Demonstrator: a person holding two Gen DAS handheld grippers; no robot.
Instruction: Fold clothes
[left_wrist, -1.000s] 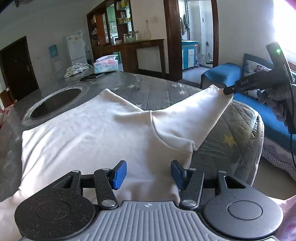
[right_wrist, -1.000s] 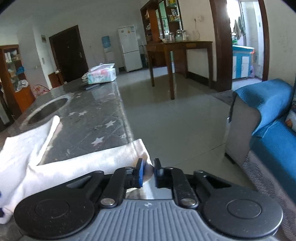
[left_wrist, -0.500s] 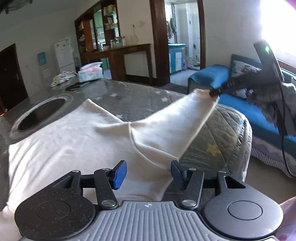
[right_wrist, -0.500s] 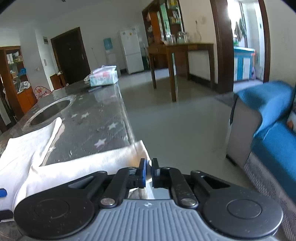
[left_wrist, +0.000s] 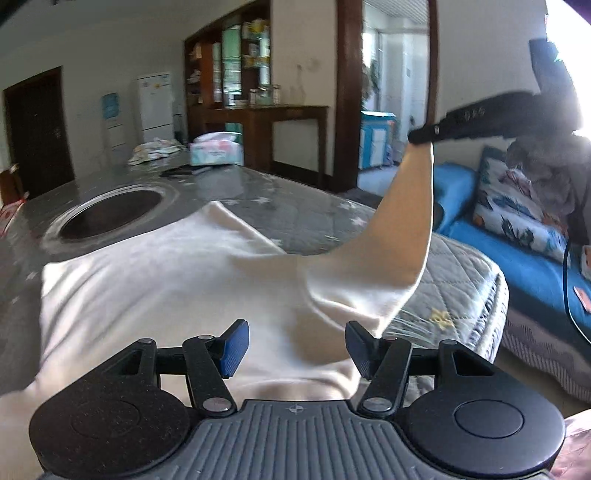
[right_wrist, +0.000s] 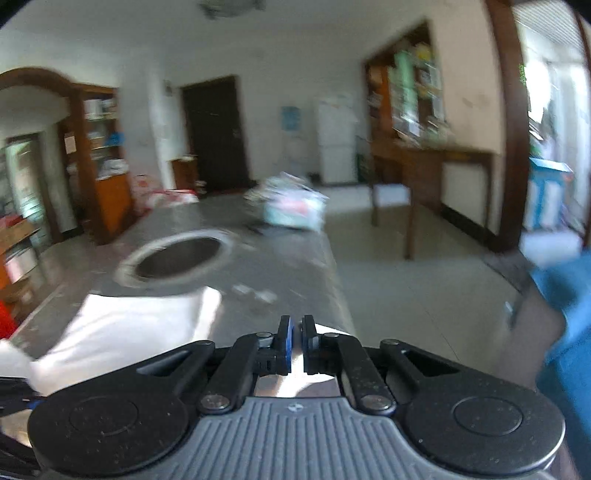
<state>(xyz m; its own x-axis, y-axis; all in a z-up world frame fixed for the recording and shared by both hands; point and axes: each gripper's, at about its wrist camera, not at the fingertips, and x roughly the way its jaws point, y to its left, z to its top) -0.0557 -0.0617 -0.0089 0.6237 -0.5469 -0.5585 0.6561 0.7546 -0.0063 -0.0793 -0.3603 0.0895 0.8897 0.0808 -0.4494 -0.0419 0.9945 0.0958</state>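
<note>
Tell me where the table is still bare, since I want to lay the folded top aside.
Bare quilted cover lies right of the cream sweatshirt, under its lifted sleeve. More lies between its far edge, the round inset and the tissue box. The near side is crowded: the sweatshirt fills it.

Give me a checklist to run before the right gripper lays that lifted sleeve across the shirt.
1. Right gripper shut on the sleeve cuff: ok.
2. Sleeve lifted off the table: ok, it hangs up from the shoulder.
3. Shirt body lying flat: ok, only soft wrinkles.
4. Left gripper out of the fold path: cannot tell; it is open above the near hem.
5. Tissue box and dark round opening away from the shirt: ok.
6. Right wrist view sharp enough to guide: not ok, blurred.
</note>
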